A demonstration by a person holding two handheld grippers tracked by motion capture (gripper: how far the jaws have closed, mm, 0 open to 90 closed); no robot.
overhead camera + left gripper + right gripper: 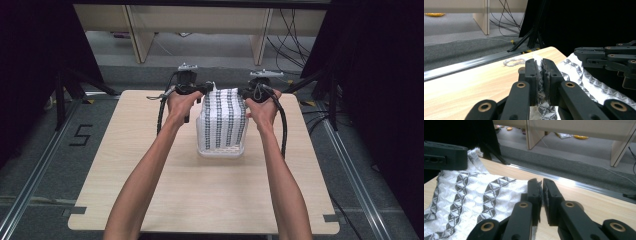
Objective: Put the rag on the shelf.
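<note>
White cloth (223, 122) with dark patterned stripes, draped from raised far edge onto table.

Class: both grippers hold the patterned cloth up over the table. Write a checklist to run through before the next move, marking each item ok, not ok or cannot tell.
1. Left gripper has its jaws clamped on the cloth edge: ok.
2. Right gripper has its jaws clamped on the cloth edge: ok.
3. Both held corners at a level height in the high view: ok.
4. Cloth's lower end rests on the table: ok.
5. Cloth hangs centred on the table: ok.
6. Far side of the cloth free of folds: cannot tell.
</note>
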